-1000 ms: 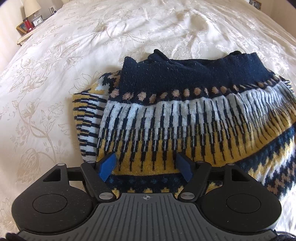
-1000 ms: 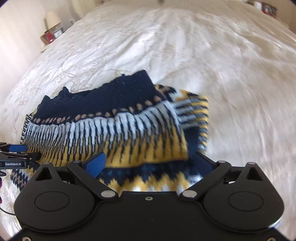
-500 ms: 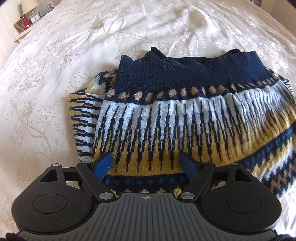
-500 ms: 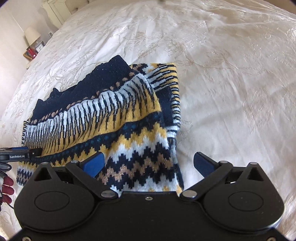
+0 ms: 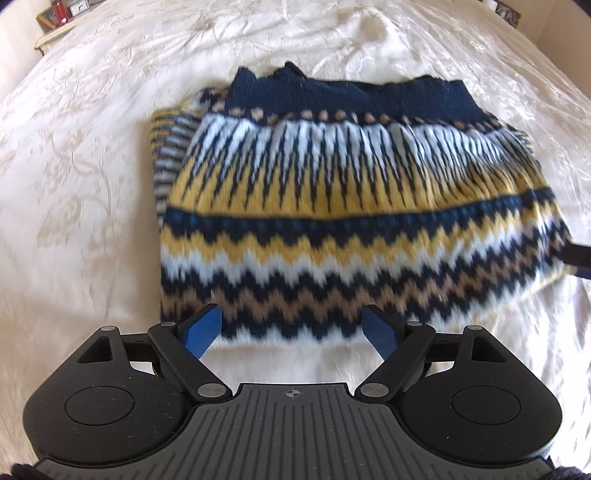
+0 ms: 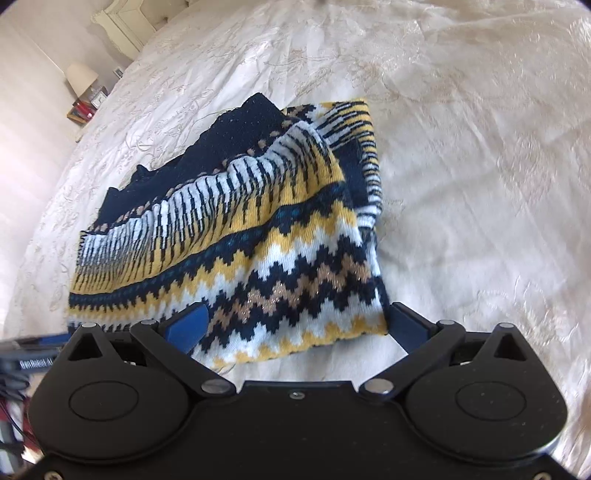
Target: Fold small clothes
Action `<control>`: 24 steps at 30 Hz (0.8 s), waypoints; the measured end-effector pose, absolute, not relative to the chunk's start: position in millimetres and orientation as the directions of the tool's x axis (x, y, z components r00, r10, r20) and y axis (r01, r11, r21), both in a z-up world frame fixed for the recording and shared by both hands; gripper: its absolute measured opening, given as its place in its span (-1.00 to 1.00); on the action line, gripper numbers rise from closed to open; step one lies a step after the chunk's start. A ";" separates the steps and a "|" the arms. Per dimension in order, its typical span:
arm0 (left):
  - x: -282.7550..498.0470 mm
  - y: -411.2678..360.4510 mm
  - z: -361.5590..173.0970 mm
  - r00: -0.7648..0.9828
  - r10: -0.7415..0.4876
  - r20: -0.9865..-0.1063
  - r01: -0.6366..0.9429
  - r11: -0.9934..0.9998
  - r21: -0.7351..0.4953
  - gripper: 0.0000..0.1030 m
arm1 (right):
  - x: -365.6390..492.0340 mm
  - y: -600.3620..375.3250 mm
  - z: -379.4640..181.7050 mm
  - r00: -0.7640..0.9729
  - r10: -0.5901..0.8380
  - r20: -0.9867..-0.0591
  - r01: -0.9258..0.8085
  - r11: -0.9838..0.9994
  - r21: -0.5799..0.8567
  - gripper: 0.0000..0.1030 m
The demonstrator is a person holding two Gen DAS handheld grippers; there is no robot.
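Showing only rightward: bedside lamp (image 6: 81, 75)

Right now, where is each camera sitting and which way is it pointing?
Left wrist: on the left gripper, looking forward and down at the sweater on the bedspread; its open fingers show.
Right wrist: on the right gripper, facing the sweater's right end; its open fingers show.
Shared: sweater, bedspread, nightstand.

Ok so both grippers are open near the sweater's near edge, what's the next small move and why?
Probably ease the left gripper forward and close on the near hem of the sweater. Its jaws stand open and empty at that edge, and the sweater lies folded but bunched and uneven on the bedspread. The right gripper is also open, ready to match.
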State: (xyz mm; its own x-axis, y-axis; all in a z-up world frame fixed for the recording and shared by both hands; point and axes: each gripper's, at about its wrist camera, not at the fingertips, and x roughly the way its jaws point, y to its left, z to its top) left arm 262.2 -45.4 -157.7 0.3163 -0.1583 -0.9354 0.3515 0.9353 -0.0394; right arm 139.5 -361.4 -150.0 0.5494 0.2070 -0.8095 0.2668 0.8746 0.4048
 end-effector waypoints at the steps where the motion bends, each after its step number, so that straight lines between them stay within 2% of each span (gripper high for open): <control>1: 257.6 -44.7 -158.8 0.311 -0.158 -0.937 0.348 0.937 -0.043 0.61 | 138.0 -363.8 -150.8 0.551 0.217 -0.806 0.269 0.868 0.418 0.99; 13: 227.3 -45.5 -157.8 0.281 -0.140 -0.950 0.272 0.960 -0.061 0.61 | 167.9 -414.1 -173.6 0.545 0.345 -0.764 0.256 0.799 0.543 0.99; 24: 248.4 -69.0 -143.0 0.298 -0.146 -0.943 0.234 0.969 -0.076 0.61 | 225.4 -428.2 -192.3 0.525 0.500 -0.689 0.216 0.705 0.675 1.00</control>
